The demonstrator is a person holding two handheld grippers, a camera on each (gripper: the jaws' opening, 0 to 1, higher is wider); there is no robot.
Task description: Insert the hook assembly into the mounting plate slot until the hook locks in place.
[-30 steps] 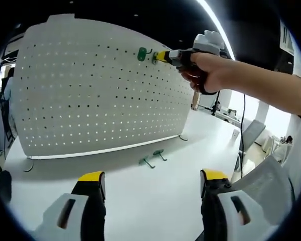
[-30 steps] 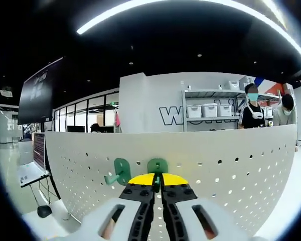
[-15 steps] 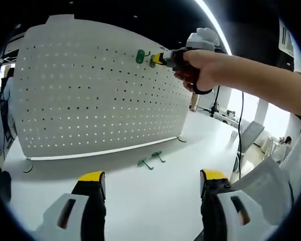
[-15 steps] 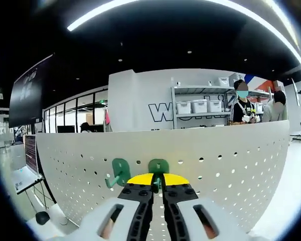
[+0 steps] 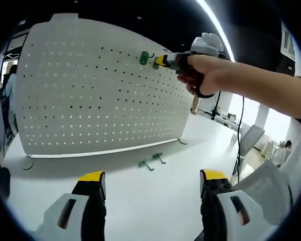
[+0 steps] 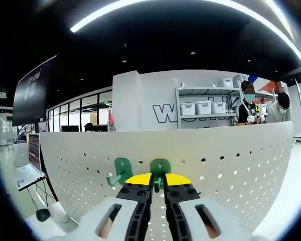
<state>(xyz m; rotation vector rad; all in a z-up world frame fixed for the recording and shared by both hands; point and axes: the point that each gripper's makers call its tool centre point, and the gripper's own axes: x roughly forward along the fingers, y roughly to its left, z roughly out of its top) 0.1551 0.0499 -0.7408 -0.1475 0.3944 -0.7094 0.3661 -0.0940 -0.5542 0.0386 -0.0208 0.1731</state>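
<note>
Hook assembly [image 6: 159, 170], green, sits clamped between the yellow-tipped jaws of the right hand-held gripper [image 6: 157, 179], its back plate pressed flat against the white pegboard mounting plate [image 6: 231, 160] near the top edge. Compared with half a second ago, the hook keeps the same place between the jaws and against the same row of holes; only the camera has tilted a little, so the push looks finished or nearly so rather than under way. Whether the hook has actually locked I cannot tell from here.

Closest in the left gripper view, the left hand-held gripper [image 5: 153, 178] hangs released over the white tabletop [image 5: 155, 201], jaws wide apart and holding nothing. Beyond it, two spare green hooks [image 5: 152, 160] lie on the tabletop just in front of the board's foot. Higher up, a person's hand [image 5: 205, 73] drives the right tool against the board, just beside a second green hook [image 5: 144, 57] already hanging there.

That steady grip suggests the next call is a gentle release, to see whether the hook holds unaided.
</note>
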